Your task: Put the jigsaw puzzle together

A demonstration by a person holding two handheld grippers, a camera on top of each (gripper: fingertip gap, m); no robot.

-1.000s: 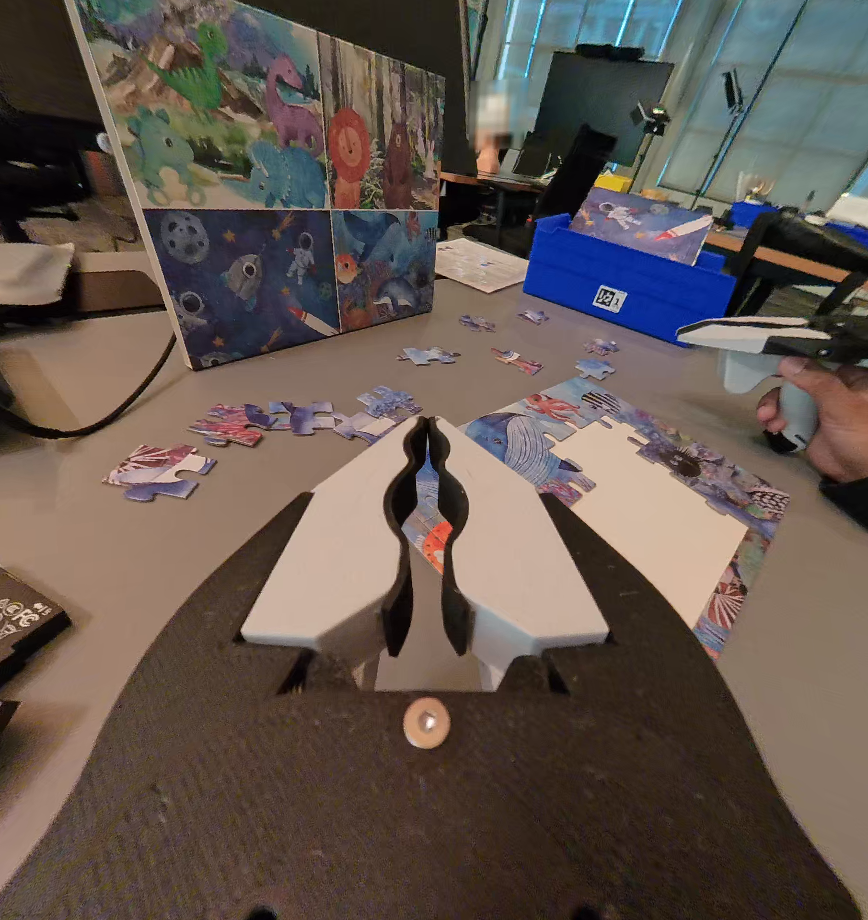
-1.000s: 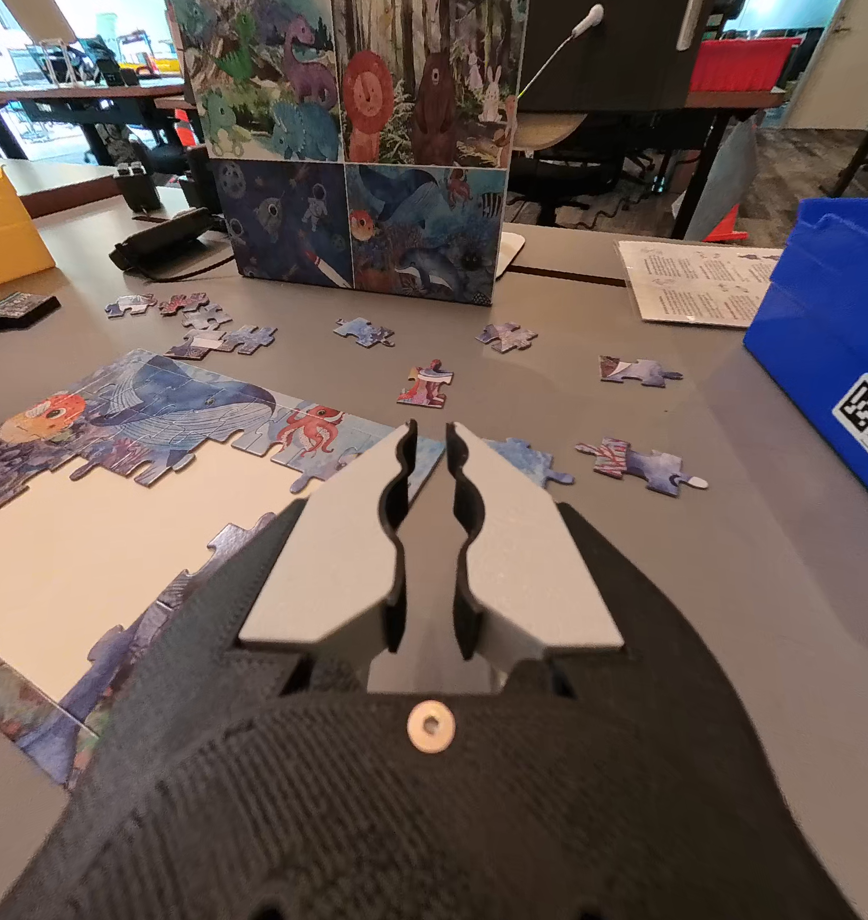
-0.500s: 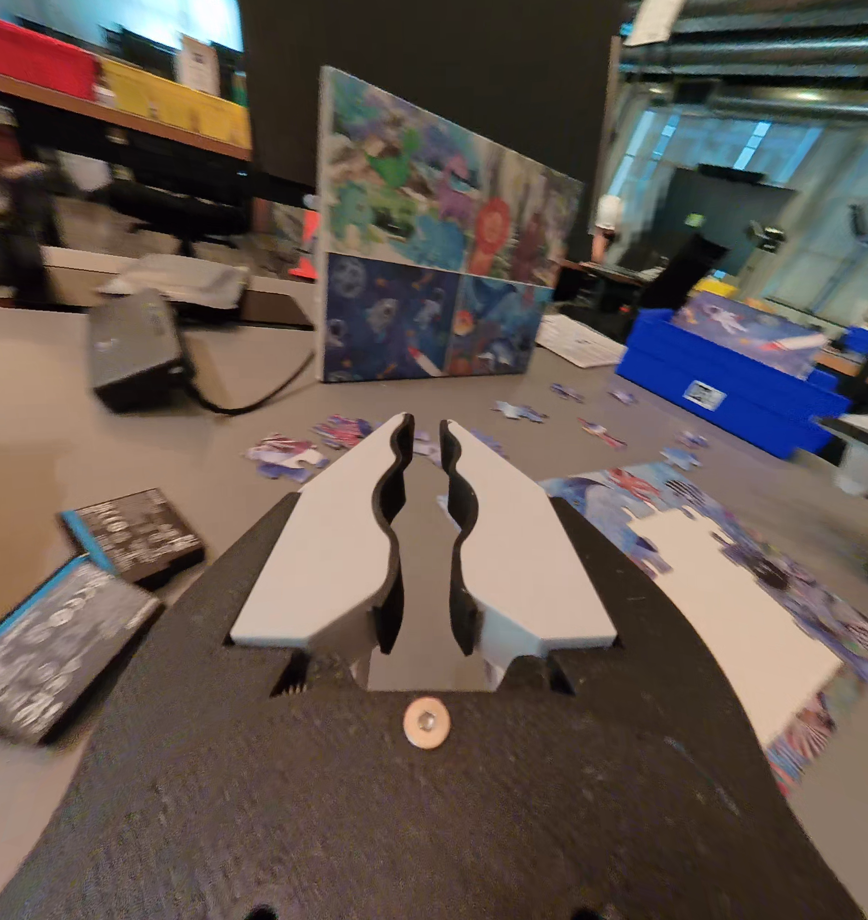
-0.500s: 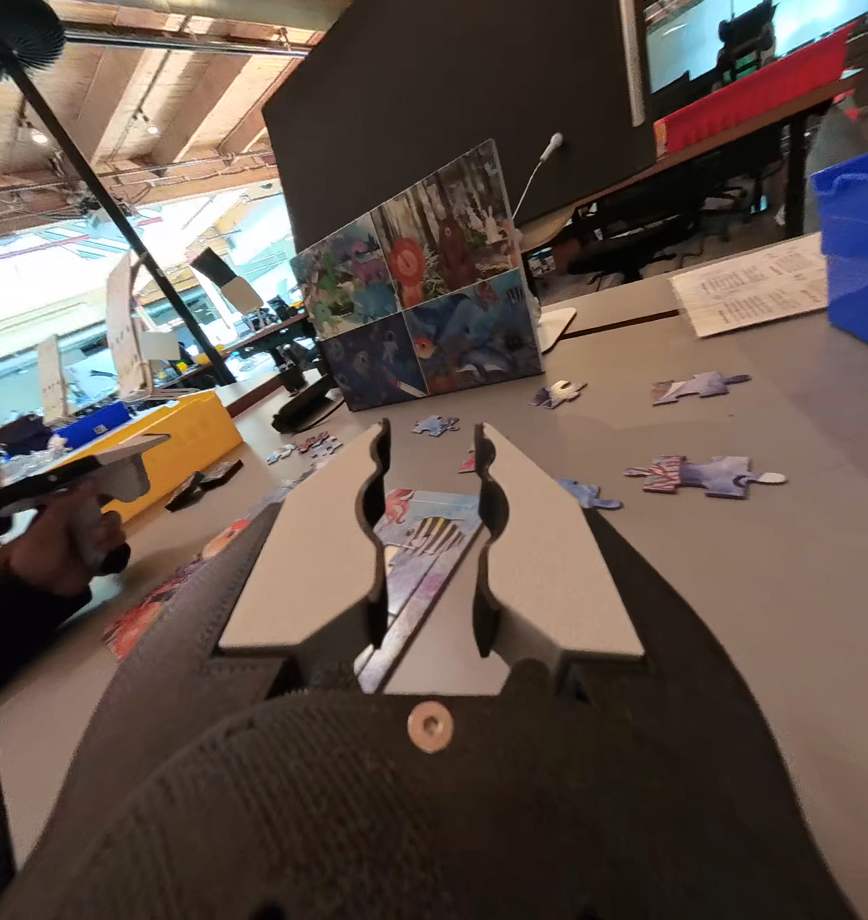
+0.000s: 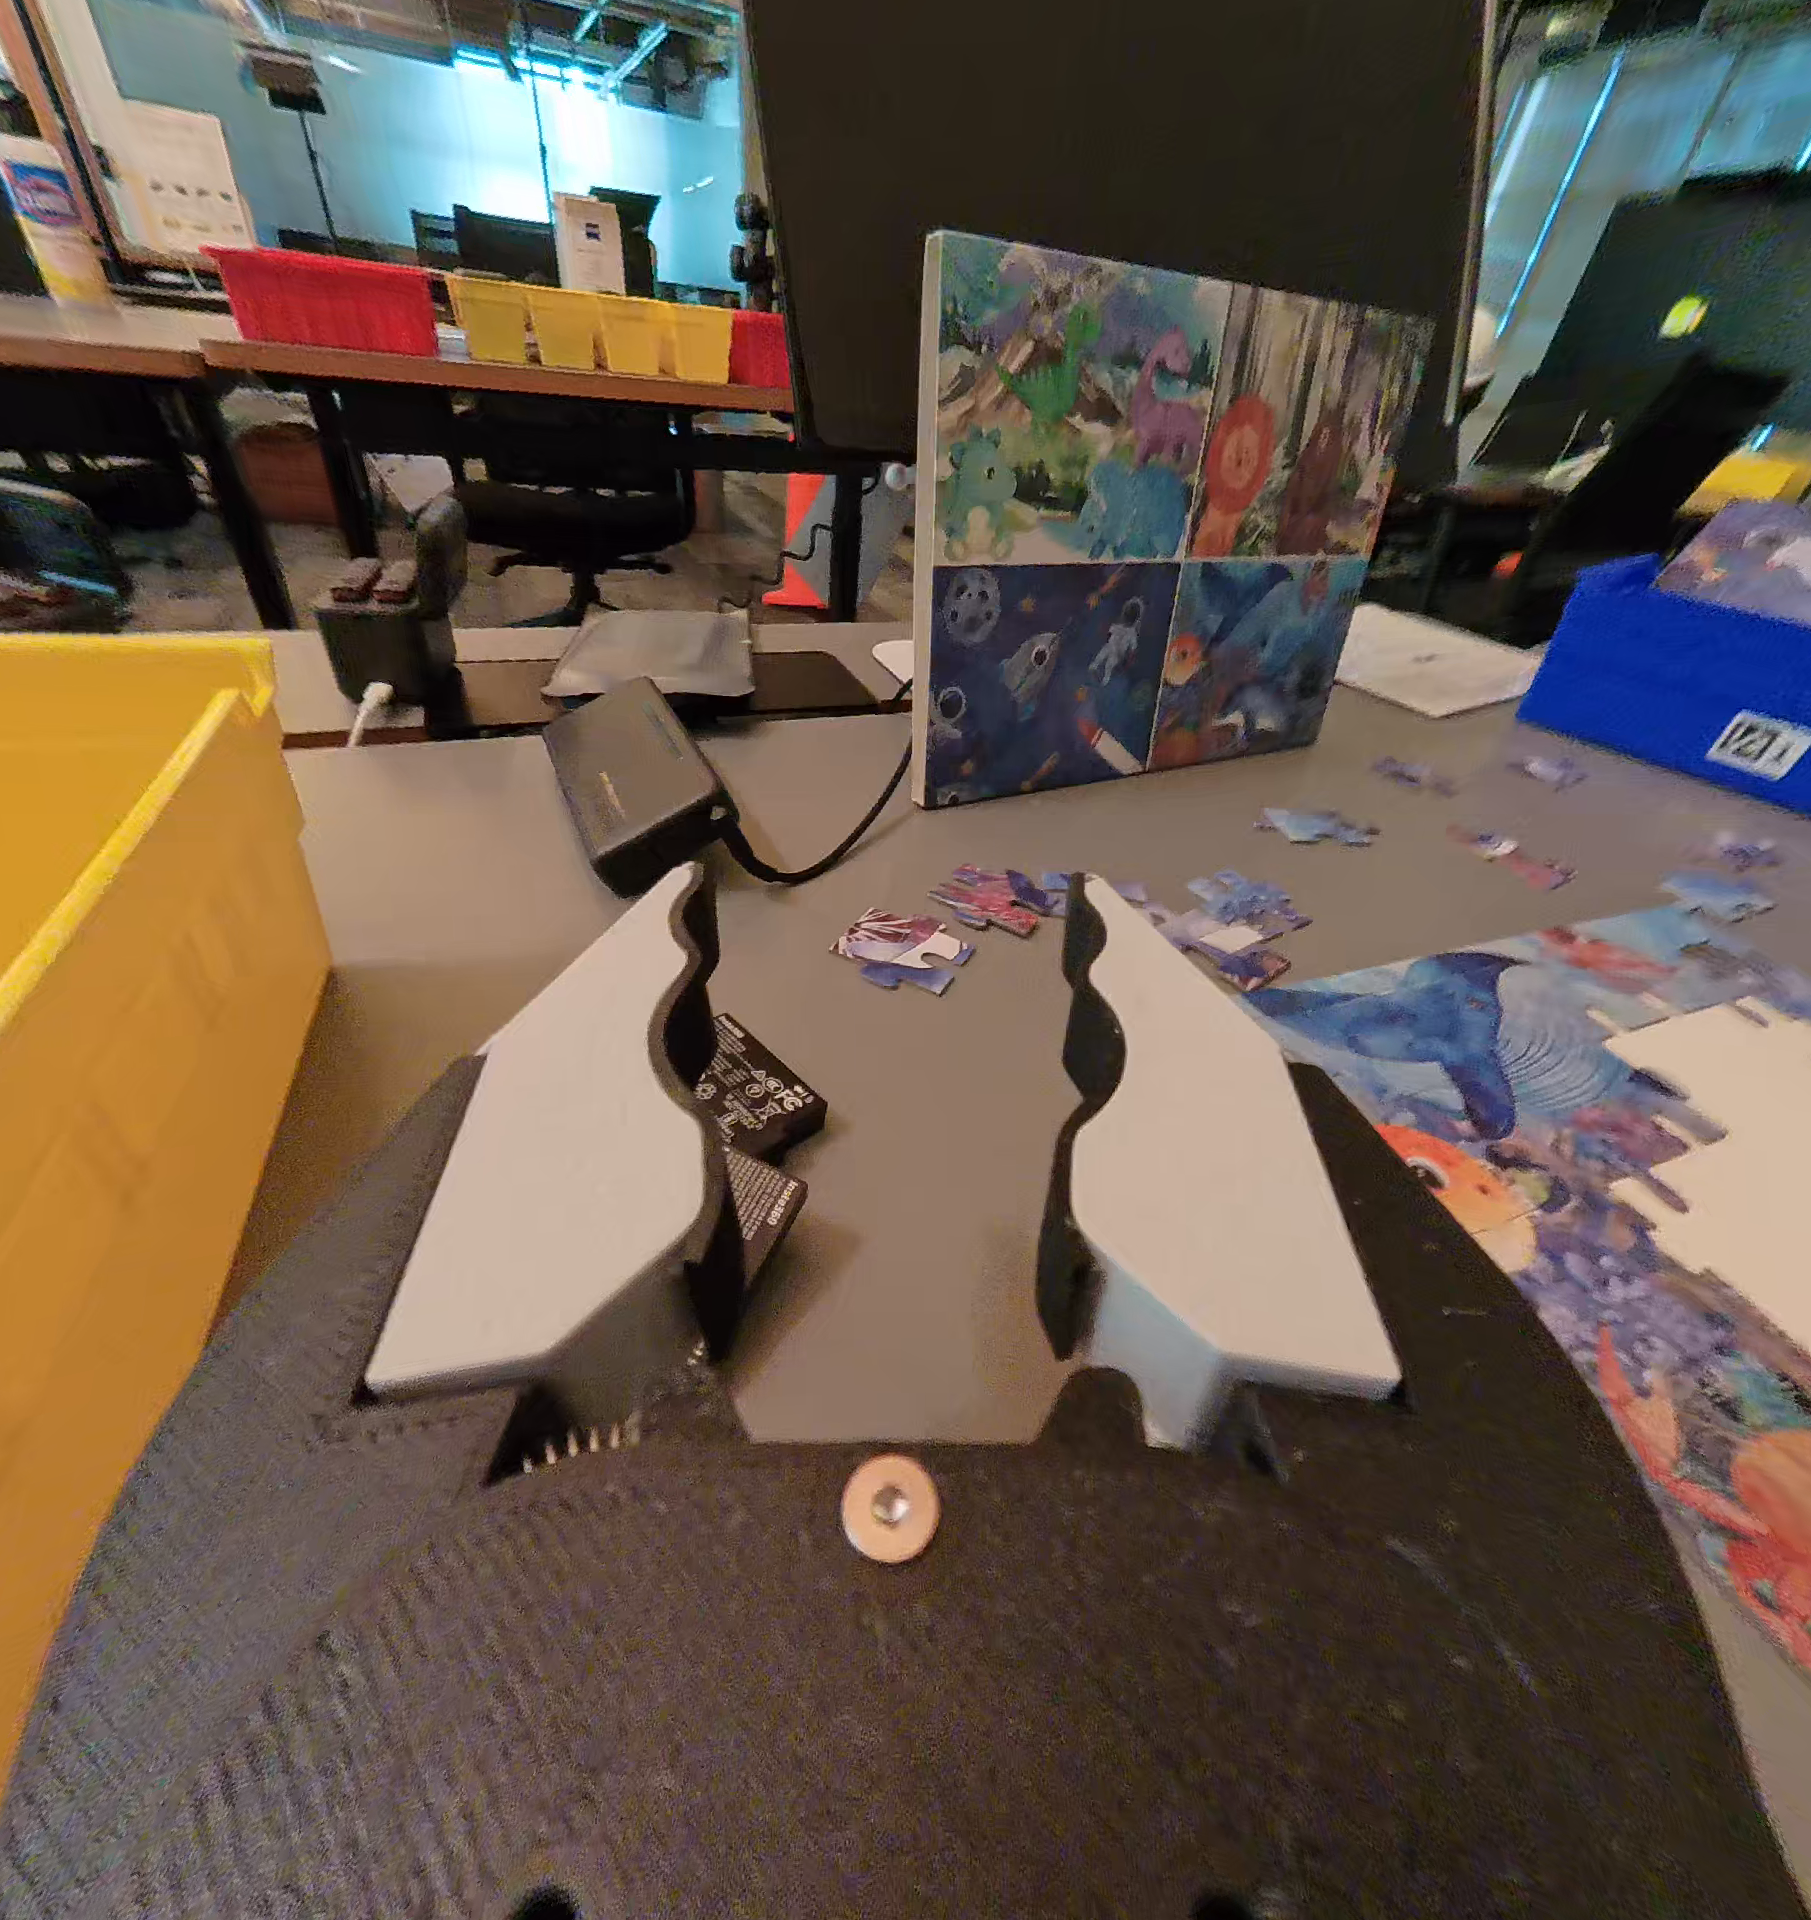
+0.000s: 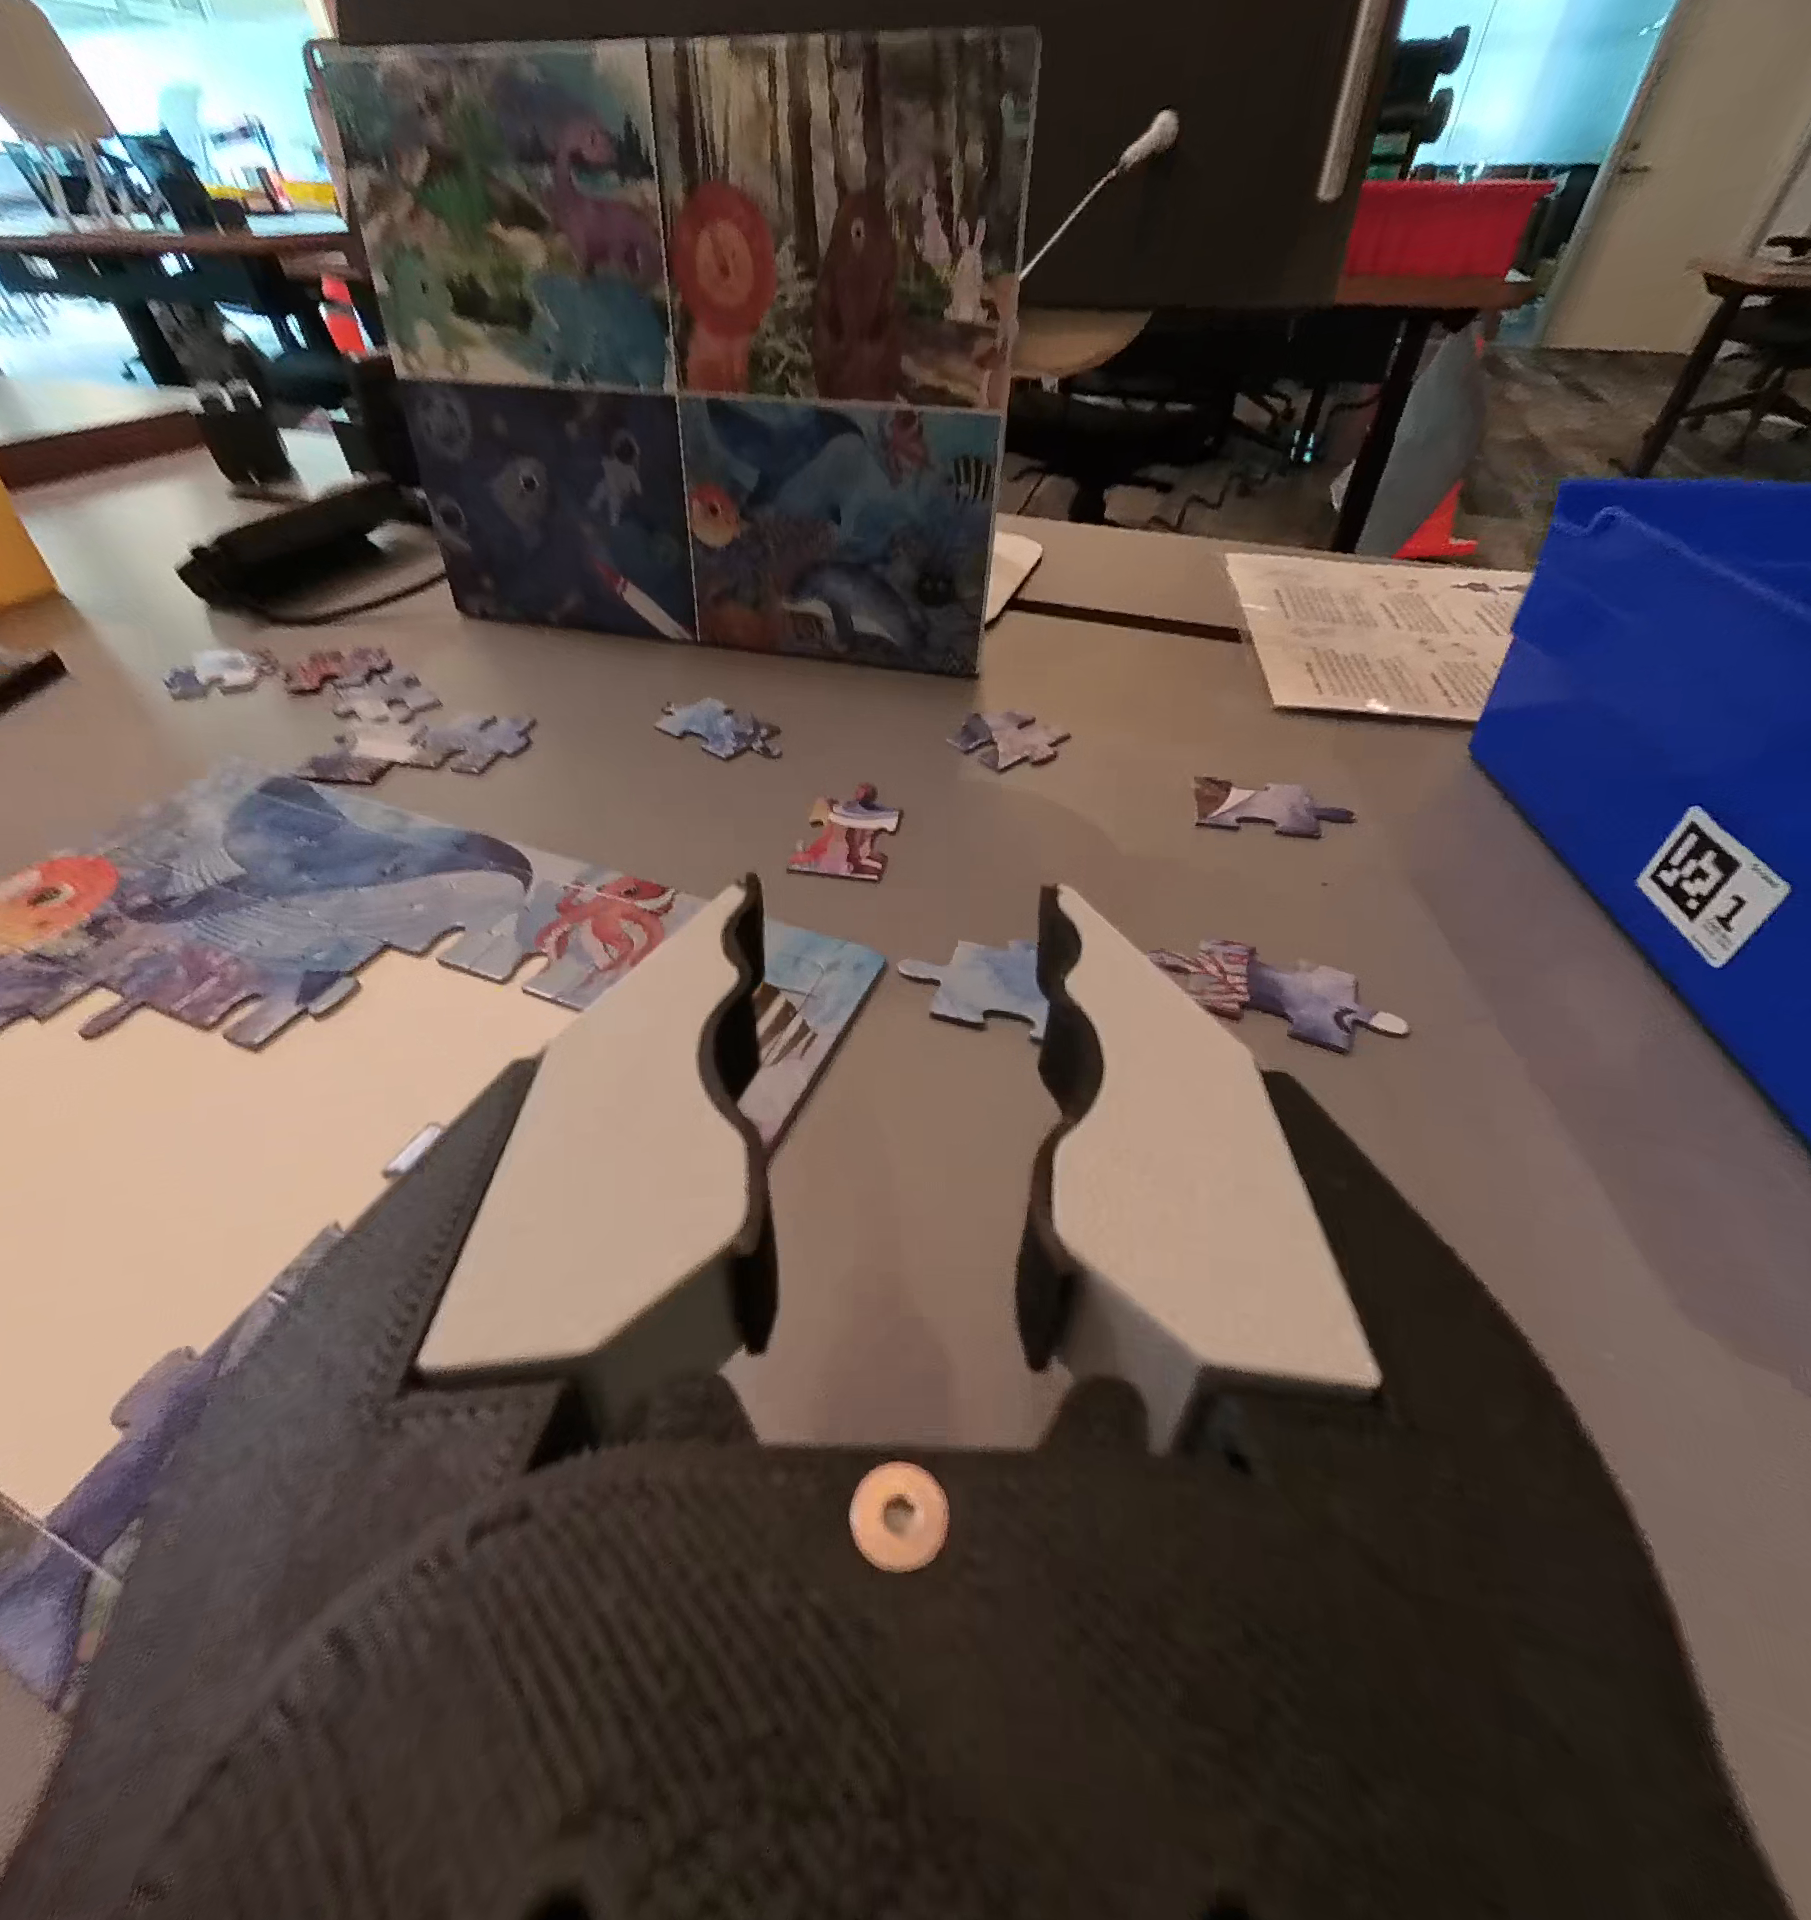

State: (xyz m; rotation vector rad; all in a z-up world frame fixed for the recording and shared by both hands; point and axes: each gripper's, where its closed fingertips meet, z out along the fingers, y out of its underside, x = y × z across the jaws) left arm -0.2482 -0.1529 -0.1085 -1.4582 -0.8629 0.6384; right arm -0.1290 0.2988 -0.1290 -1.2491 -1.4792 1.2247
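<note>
The part-built sea puzzle (image 5: 1452,1049) lies flat on the grey table, its border joined around a bare cream middle (image 6: 153,1164); it also shows in the right wrist view (image 6: 361,883). Loose pieces lie behind it: a purple-white one (image 5: 901,948), a red-pink one (image 6: 849,836), a pale blue one (image 6: 984,982) and a striped one (image 6: 1265,987). My left gripper (image 5: 885,894) is open and empty, left of the puzzle. My right gripper (image 6: 896,904) is open and empty, over the puzzle's far right corner.
The picture box (image 5: 1150,520) stands upright at the back. A yellow bin (image 5: 101,1039) is at the left, a blue bin (image 6: 1711,790) at the right. Black battery packs (image 5: 755,1101), a black power brick (image 5: 641,790) with cable and a printed sheet (image 6: 1389,644) lie on the table. The tips of one gripper are about 45 cm away from the tips of the other.
Both grippers have opened from nearly shut. The left one swung left, away from the puzzle towards the yellow bin. The right one tilted up, then came back down over the puzzle's corner.
</note>
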